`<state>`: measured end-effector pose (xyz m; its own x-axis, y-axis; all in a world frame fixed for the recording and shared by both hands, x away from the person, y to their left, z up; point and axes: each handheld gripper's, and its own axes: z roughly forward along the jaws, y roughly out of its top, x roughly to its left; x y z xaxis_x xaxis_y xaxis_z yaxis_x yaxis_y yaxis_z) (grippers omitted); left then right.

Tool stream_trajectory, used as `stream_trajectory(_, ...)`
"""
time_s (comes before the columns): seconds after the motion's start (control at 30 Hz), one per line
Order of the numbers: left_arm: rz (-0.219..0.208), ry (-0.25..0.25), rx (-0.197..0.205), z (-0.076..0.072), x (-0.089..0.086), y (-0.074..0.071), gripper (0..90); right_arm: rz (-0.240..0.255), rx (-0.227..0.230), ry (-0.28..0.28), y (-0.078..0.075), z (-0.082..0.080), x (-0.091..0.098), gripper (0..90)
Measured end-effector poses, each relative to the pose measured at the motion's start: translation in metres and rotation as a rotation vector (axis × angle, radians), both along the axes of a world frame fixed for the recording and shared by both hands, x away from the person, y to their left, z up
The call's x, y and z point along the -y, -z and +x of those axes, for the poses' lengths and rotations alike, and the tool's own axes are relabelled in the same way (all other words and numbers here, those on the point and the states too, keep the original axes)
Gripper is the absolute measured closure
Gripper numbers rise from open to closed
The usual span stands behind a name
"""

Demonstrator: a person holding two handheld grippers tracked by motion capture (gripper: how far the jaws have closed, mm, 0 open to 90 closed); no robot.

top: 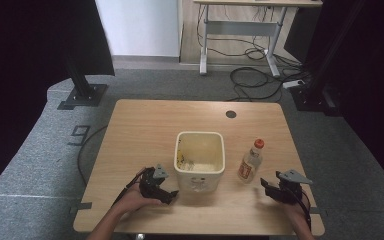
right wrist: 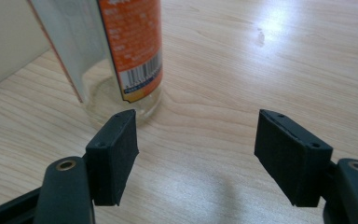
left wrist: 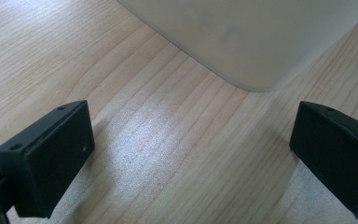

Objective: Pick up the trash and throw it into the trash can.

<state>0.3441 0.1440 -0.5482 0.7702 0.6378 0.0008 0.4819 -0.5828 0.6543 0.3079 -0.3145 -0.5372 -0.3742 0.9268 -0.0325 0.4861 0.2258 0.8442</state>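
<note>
A cream square plastic tub (top: 200, 159) stands mid-way on my light wooden desk (top: 145, 125), a clear orange-capped bottle with an orange label (top: 250, 162) upright just beside it. My left hand-held gripper (top: 167, 194) lies low by the tub's near corner, jaws wide apart and empty. My right hand-held gripper (top: 266, 184) is likewise spread and empty near the bottle's base; the bits inside the tub are too small to make out.

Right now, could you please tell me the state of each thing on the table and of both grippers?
Bin: upright, open-topped, small scraps at the bottom.
Bottle: upright, orange cap on, clear and apparently empty, to the right of the bin.
Left gripper: open, holding nothing, close to the bin's corner.
Right gripper: open, holding nothing, bottle just ahead of its jaws.
</note>
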Motion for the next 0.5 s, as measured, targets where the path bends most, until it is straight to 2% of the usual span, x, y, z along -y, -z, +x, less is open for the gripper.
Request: stream_trajectory(0.5,0.000,0.000,0.000,0.0000,0.0000,0.0000,0.0,0.025,0.028,-0.003,-0.0092,-0.0046,-0.0082,31.0)
